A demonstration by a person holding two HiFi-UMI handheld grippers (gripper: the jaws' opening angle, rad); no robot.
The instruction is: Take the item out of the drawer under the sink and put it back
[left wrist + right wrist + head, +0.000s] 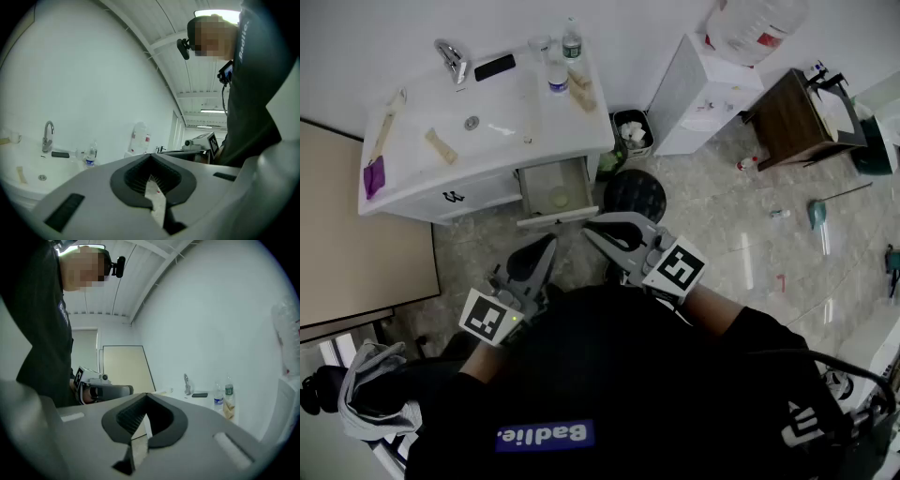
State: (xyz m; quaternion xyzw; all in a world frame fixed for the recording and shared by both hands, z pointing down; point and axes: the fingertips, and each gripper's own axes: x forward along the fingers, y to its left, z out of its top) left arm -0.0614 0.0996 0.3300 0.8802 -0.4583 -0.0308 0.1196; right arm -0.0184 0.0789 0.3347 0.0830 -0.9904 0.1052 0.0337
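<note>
The white sink cabinet (441,183) stands ahead, with the drawer (555,219) under its right side pulled open. A pale round item (559,199) lies inside the drawer. My left gripper (549,240) is held close to my body and points toward the drawer, its jaws shut and empty. My right gripper (587,230) sits beside it, also shut with nothing in it. Both tips stay short of the drawer front. In the left gripper view the left gripper (151,155) shows its jaws together, and in the right gripper view the right gripper (146,394) does the same.
On the sink top are a faucet (450,58), a black phone (494,67) and bottles (558,75). A black round stool (635,194) and a small bin (631,129) stand right of the drawer. Farther right are a white water-dispenser cabinet (703,89) and a brown table (792,117).
</note>
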